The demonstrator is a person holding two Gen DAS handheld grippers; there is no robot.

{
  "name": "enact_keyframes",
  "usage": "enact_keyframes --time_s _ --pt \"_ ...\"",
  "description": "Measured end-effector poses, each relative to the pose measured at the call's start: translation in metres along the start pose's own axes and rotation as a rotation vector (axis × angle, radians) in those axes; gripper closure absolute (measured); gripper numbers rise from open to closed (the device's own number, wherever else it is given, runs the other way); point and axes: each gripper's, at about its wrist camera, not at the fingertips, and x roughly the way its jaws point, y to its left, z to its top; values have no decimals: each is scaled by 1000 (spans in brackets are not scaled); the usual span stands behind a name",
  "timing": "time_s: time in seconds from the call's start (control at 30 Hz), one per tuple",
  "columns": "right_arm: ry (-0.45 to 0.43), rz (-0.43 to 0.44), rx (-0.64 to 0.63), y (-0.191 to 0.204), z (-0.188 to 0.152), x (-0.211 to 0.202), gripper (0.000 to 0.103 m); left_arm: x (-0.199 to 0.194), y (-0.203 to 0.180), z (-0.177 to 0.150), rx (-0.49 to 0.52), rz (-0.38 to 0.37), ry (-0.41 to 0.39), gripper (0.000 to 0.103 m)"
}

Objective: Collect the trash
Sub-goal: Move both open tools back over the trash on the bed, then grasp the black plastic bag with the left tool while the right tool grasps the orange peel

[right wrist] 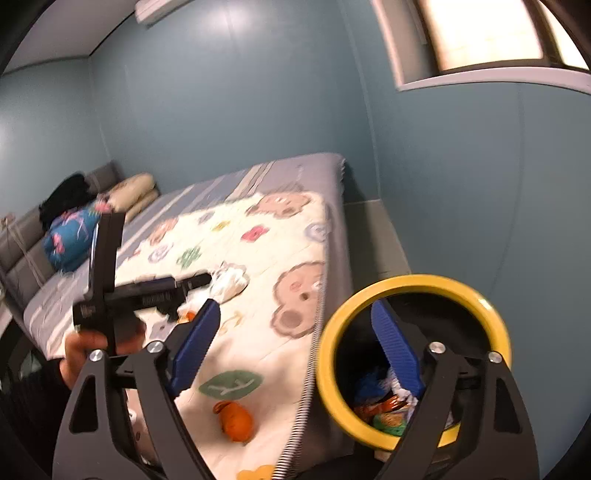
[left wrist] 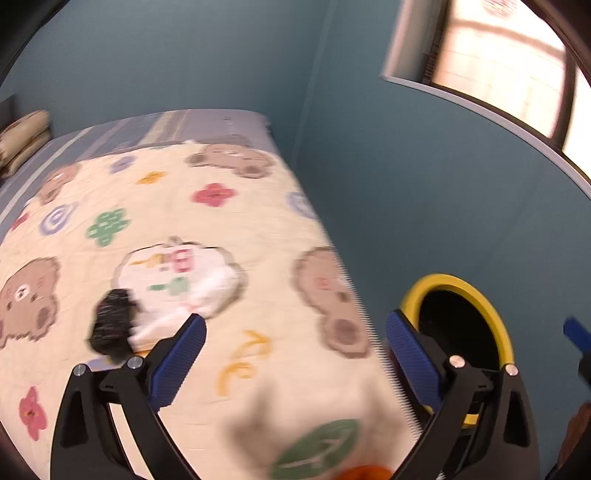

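Observation:
A crumpled white tissue point(left wrist: 207, 291) lies on the cream patterned blanket point(left wrist: 229, 229), with a black item point(left wrist: 110, 325) beside it. My left gripper point(left wrist: 295, 354) is open and empty above the blanket, the tissue just beyond its left finger. An orange scrap point(right wrist: 236, 421) lies near the bed's front edge. A yellow-rimmed trash bin point(right wrist: 413, 362) with wrappers inside stands beside the bed; it also shows in the left wrist view point(left wrist: 461, 332). My right gripper point(right wrist: 299, 354) is open and empty over the bin's rim. The left gripper point(right wrist: 184, 284) shows reaching toward the tissue point(right wrist: 229, 284).
The bed point(right wrist: 295, 173) sits in a corner of blue walls point(left wrist: 406, 184), a window point(right wrist: 480, 33) high at the right. Pillows point(right wrist: 133, 192) and a blue bundle point(right wrist: 70, 236) lie at the headboard. A narrow floor strip point(right wrist: 373, 240) runs between bed and wall.

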Motion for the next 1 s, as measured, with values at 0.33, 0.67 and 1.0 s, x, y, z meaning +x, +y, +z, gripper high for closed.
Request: enact_keyframes --time_s 0.33,0.67,1.0 --pt "161 55 -110 59 -32 41 21 -7 105 -12 -104 163 5 9" --pt "316 70 -195 85 -70 78 21 26 177 -28 -210 239 83 9" --pt "444 56 -192 83 -102 108 22 65 209 -35 -267 274 135 9"
